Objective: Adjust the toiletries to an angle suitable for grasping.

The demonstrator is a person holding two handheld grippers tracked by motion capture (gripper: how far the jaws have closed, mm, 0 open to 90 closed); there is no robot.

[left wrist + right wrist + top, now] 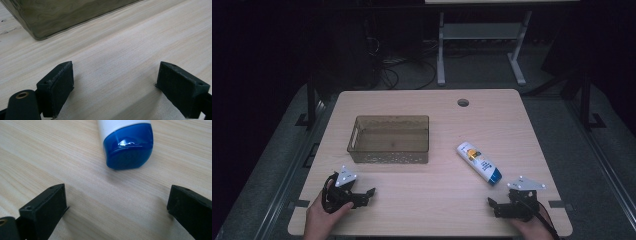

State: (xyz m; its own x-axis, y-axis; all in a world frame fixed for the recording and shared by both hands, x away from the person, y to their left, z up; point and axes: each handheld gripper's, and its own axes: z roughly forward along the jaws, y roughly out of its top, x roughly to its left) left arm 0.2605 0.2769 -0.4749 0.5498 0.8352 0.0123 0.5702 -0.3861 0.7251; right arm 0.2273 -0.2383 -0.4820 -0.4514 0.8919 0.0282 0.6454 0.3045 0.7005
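Start position, nothing gripped. Right gripper jaws apart, just short of bottle blue cap. Left gripper jaws apart near bin. Likely next: right advances, straddles bottle, clamps.

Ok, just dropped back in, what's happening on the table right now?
Nothing is being held yet. A person rests both claws on the pale wooden table, the left claw open near the translucent brownish plastic bin, which looks empty, and the right claw open just short of the blue cap of the white plastic bottle lying on its side. The bottle sits outside the bin, to its right.
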